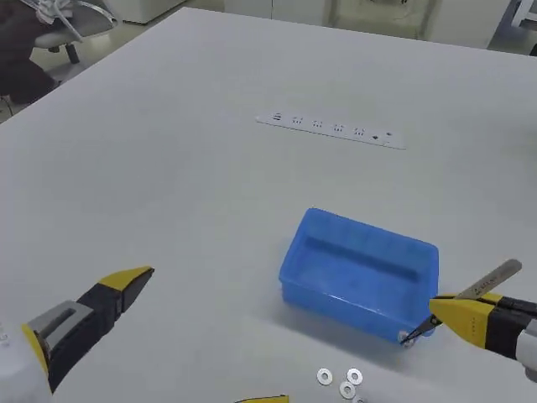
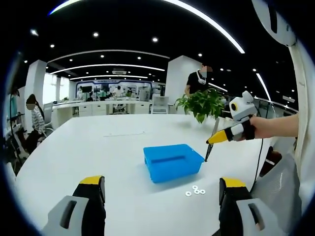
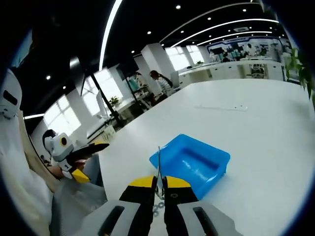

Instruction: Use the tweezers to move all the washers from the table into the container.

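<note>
Barely started: container (image 1: 348,304) looks empty, washers (image 1: 325,377) lying on the worktop (image 1: 168,168).
Left gripper (image 1: 203,337) low over the worktop, fingers spread wide, nothing in them; three washers (maybe a fourth at the frame edge) sit just in front of the blue container; right gripper (image 3: 160,183), fingers clenched on the tweezers (image 1: 497,277), tips at the container's near right corner, loaded or not I can't tell. Open room all round, a power strip (image 1: 331,130) well beyond.
</note>
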`<state>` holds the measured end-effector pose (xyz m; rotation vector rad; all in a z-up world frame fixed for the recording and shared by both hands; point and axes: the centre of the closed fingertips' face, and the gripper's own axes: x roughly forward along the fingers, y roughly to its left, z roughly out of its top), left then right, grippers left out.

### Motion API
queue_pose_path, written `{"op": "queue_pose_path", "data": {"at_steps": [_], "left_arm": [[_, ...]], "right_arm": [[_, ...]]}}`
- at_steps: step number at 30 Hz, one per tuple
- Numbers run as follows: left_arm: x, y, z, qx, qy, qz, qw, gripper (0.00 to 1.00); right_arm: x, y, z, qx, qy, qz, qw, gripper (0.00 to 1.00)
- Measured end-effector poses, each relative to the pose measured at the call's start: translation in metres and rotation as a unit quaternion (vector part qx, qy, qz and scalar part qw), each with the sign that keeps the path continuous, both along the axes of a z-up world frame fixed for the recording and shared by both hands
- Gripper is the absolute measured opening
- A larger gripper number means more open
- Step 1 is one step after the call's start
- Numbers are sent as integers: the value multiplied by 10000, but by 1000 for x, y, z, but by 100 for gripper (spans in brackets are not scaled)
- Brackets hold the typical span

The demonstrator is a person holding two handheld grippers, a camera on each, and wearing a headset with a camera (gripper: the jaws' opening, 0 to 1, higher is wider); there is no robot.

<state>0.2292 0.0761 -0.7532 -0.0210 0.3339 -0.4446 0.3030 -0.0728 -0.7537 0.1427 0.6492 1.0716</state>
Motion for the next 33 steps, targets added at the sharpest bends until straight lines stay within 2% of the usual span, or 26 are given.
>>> {"op": "queue_pose_path", "data": {"at_steps": [5,9,12,16,27,33], "left_arm": [[1,-1,4,-149,-42,-16,9999,96],[1,2,4,-173,-33,37,9998,95],[2,5,4,-171,-74,53,9998,95],[2,6,2,-192,-52,38,9998,95],[2,6,1,-244,-40,12,9997,94],[2,3,3,-307,-61,-34,9995,95]], "right_arm": [[16,0,1,-36,-155,-54,9999,3],[30,0,-2,-105,-216,-140,9996,3],[43,-1,-8,-193,-224,-237,9993,3],[59,-3,-18,-427,-304,-344,9980,3],[77,4,-50,-762,-306,-387,9959,3],[79,6,-60,-889,-293,-358,9950,3]]}}
